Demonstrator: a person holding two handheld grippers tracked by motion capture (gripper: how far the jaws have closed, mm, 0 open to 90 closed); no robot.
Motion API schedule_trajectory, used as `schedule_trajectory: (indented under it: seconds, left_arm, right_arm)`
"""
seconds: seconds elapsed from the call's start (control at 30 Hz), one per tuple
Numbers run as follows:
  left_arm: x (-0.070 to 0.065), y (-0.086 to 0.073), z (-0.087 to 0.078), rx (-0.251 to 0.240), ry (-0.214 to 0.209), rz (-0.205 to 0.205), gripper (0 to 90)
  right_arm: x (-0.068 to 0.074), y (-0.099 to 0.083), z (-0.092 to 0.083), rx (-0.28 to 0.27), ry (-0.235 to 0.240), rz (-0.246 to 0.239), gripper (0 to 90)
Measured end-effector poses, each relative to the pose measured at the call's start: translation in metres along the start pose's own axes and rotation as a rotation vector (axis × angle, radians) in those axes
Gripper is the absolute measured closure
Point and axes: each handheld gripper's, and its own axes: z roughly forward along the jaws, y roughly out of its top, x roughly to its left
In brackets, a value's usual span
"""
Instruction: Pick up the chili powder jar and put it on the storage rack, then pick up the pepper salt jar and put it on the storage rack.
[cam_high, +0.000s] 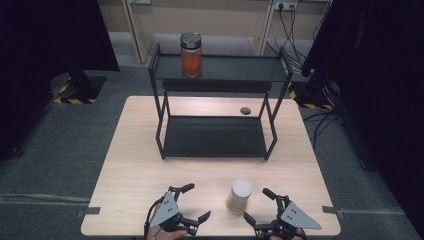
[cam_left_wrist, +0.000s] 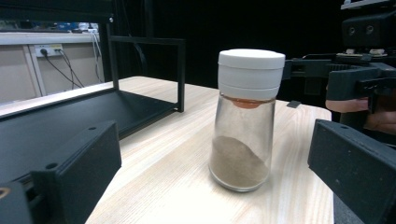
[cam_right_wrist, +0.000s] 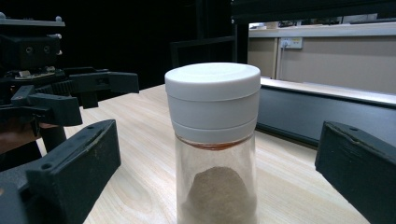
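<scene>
Two hand-held tools sit low at the near edge of a pale wooden worktop (cam_high: 135, 150), each released, jaws spread wide with nothing between them but air. The left tool (cam_high: 196, 202) lies just left of a small shaker jar (cam_high: 239, 196), angled toward it; the right tool (cam_high: 259, 204) flanks the jar from the other side, close but not touching it. In the left gripper view, the left tool (cam_left_wrist: 212, 186) frames the jar (cam_left_wrist: 244, 121), which stands upright on the wood with a white screw lid (cam_left_wrist: 251, 70), clear glass walls and a sloped heap of tan powder in its base; the opposite tool and part of a hand (cam_left_wrist: 373, 114) appear beyond it at right. In the right gripper view, the right tool (cam_right_wrist: 217, 175) has the jar (cam_right_wrist: 215, 154) dead centre and nearer, between the two black jaws yet apart from both. A thin orange-red ring shows under the lid, possibly a seal, though the view is too soft to be sure. Farther out, a black two-tier metal shelf (cam_high: 215, 137) stands at the middle of the worktop, its lower tier bare. On the upper tier rests a second, larger jar (cam_high: 191, 55) with a dark lid and orange-red contents. A small dark round object (cam_high: 245, 110) lies on the wood behind the shelf's right legs. Grey floor (cam_high: 60, 150) surrounds the worktop.
</scene>
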Motion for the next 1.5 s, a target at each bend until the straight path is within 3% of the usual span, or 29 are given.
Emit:
schedule_trajectory:
  seconds: [0.6, 1.13, 1.5]
  left_arm:
    - [0.002, -0.002, -0.004, 0.005, 0.009, -0.027, 2.1]
    - [0.001, -0.003, -0.005, 0.007, 0.026, -0.024, 2.1]
    - [0.000, -0.003, -0.005, 0.005, 0.025, -0.029, 2.2]
  right_arm:
    - [0.001, 0.003, 0.004, 0.002, -0.008, -0.022, 0.3]
    - [0.000, 0.012, 0.026, 0.058, -0.005, -0.044, 0.8]
    - [-0.002, 0.016, 0.041, 0.091, -0.001, -0.056, 14.1]
